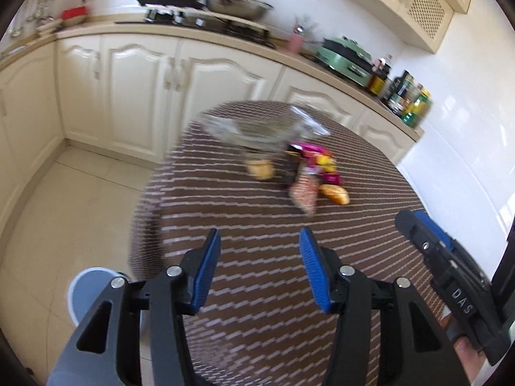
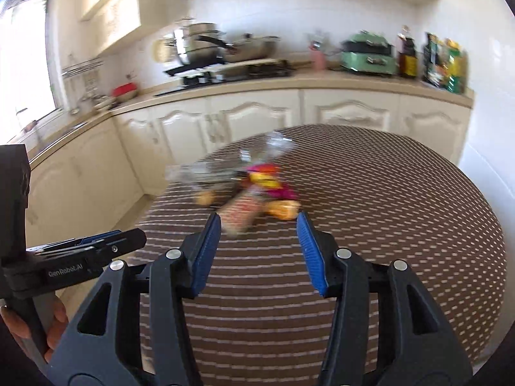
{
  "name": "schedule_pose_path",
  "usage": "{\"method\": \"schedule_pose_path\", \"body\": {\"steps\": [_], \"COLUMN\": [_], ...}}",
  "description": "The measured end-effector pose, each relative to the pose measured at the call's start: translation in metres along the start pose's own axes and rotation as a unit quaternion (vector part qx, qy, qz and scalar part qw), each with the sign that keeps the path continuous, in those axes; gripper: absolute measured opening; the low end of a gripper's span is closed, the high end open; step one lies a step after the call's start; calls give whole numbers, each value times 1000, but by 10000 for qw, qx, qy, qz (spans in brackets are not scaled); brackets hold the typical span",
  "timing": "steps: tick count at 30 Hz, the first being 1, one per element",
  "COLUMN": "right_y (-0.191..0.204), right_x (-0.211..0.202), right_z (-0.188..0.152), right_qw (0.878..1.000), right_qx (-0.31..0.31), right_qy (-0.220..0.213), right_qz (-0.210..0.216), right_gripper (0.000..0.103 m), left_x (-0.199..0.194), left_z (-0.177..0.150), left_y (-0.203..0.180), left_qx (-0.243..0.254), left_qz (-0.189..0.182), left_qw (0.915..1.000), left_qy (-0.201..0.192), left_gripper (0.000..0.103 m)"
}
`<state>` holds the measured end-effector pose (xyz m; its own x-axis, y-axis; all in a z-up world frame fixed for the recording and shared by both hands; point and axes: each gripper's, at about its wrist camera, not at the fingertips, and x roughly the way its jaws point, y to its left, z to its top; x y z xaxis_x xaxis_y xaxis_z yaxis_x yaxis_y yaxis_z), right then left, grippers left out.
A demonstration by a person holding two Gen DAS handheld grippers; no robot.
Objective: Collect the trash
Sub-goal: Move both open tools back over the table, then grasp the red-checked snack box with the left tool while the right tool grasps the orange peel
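Note:
A small heap of trash lies on a round table with a brown striped cloth (image 1: 264, 257). It holds a crumpled clear plastic bag (image 1: 257, 128), a pink and yellow snack wrapper (image 1: 315, 160), a patterned wrapper (image 1: 302, 196) and two yellowish pieces (image 1: 334, 194). The right wrist view shows the same heap: clear bag (image 2: 222, 167), pink wrapper (image 2: 267, 180), patterned wrapper (image 2: 239, 214). My left gripper (image 1: 259, 251) is open and empty above the near cloth. My right gripper (image 2: 257, 234) is open and empty too, short of the heap. Both views are blurred.
Cream kitchen cabinets (image 1: 138, 90) run behind the table, with a stove and pots (image 1: 206, 3), a green appliance (image 1: 347, 58) and bottles (image 1: 408, 99) on the counter. A pale blue bin (image 1: 90, 292) stands on the tiled floor at left. A hand (image 2: 54, 321) holds the other gripper.

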<state>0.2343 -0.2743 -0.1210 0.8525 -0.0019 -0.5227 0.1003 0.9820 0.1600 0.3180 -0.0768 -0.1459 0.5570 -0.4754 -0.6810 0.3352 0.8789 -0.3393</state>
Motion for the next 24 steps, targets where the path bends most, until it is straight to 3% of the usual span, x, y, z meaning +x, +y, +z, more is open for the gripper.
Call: {"method": "schedule_pose_path", "body": {"steps": [5,8,12,14,15,19,24], "right_y": [-41,-49,-54,-56,-56,-56,-47], "right_x": [8,21,35,41,44,60,82], "right_z": [-1,1,4,7,8,10,11], "right_qw": [9996,9992,9985,9984,9982,9967,9935], "right_qx": [257,327,416,384,370,281,149], "right_qy": [118,219,350,419,469,752,1116], "right_qz": [-81,-27,53,47,72,81,153], "right_gripper": [52,52,53,54,54,54,54], "left_x": [46,72,90,94,97,88,64], "left_z": [11,19,26,29,31,31,24], "left_y": [-23,-36,-41,-41,-41,-40,-46], "left_qx": [-115,-55,-36,-27,-61,-32,248], "left_qz": [-33,286,297,321,276,73,127], "left_qw": [9996,9990,9986,9985,9984,9993,9996], "left_qy": [270,347,425,440,487,374,63], "left_gripper": [51,50,50,36,17,4,1]}}
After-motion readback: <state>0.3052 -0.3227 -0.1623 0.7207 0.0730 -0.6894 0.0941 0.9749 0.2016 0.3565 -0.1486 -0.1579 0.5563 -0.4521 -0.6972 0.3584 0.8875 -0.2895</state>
